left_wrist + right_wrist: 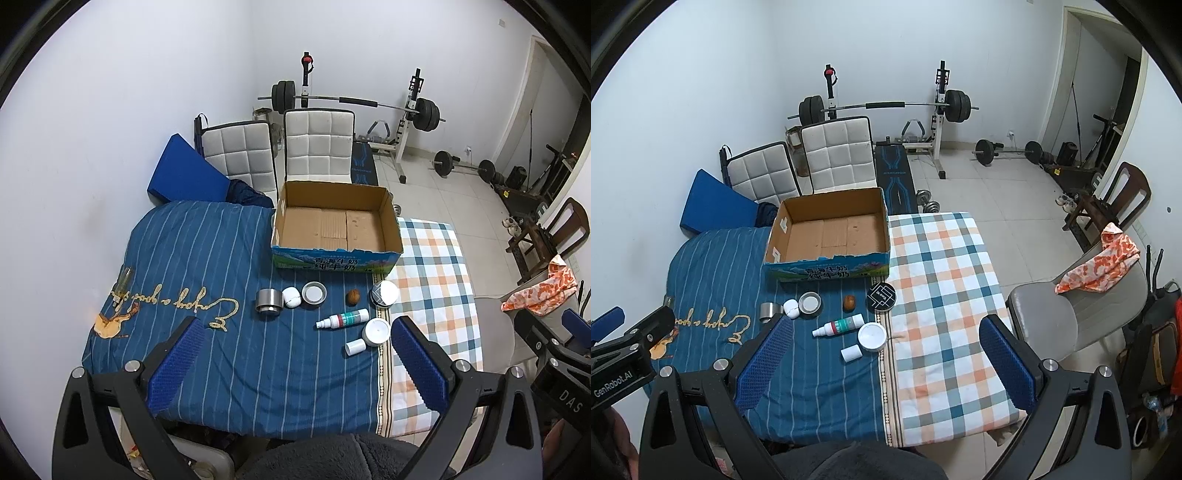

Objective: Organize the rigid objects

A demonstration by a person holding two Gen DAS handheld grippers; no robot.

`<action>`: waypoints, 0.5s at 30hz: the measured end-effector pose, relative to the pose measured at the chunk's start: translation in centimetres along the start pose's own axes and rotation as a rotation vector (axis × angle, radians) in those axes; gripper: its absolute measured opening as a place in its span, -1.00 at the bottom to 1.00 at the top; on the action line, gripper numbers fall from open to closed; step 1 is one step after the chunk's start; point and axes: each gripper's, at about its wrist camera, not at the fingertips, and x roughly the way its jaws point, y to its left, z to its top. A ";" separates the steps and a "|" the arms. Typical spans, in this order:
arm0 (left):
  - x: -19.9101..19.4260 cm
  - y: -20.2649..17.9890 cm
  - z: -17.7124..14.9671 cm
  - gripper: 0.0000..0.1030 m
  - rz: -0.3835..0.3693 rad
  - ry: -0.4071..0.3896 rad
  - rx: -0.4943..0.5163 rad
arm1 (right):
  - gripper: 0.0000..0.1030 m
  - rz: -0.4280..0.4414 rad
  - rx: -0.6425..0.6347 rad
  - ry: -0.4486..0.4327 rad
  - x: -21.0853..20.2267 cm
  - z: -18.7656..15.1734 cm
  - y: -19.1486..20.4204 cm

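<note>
**Small things lying in front of an open box, both grippers hanging free above the table**

The small rigid objects are sitting in a loose cluster on the blue striped cloth (221, 258), just in front of the cardboard box (334, 225). In the back row, nearest the box, a metal cup (268, 301) is lying on its side, touching a white round case (291, 296); next to that a shallow metal tin (314, 294) is standing open side up, then a small brown nut-like object (352, 296) is sitting apart, and a black round tin (882, 296) is resting at the seam where the striped cloth is meeting the plaid cloth (942, 277). Closer to me, a white spray bottle (341, 319) is lying flat with its nozzle pointing left, a white round jar (376, 331) is sitting just beside it, and a small white cap (355, 347) is lying near the jar.

The box is standing upright with nothing inside it, its printed side facing the objects.

The left gripper (297, 365) is hovering over the near part of the striped cloth with its blue pads spread wide, gripping nothing. The right gripper (886, 363) is hanging likewise over the seam, fingers wide apart, nothing between them.

Behind the table two padded white chairs (317, 144) are standing, and a barbell rack (886, 107) is filling the far corner.
</note>
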 end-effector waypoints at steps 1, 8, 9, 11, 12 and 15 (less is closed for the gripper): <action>-0.1 0.0 0.1 1.00 0.000 -0.003 0.001 | 1.00 0.001 0.000 -0.001 -0.1 -0.1 -0.1; -0.5 0.0 0.8 1.00 -0.002 -0.018 0.007 | 1.00 -0.004 0.005 -0.014 -0.4 -0.3 -0.1; -0.5 0.0 0.9 1.00 -0.003 -0.019 0.007 | 1.00 -0.001 0.007 -0.013 -0.4 -0.3 -0.1; -0.4 -0.1 0.7 1.00 -0.005 -0.018 0.006 | 1.00 -0.002 0.007 -0.015 -0.4 -0.3 -0.1; -0.4 -0.2 0.3 1.00 -0.005 -0.017 0.007 | 1.00 -0.002 0.007 -0.019 -0.5 -0.3 -0.1; -0.4 -0.2 0.1 1.00 -0.004 -0.018 0.006 | 1.00 -0.002 0.005 -0.031 -0.7 -0.2 0.0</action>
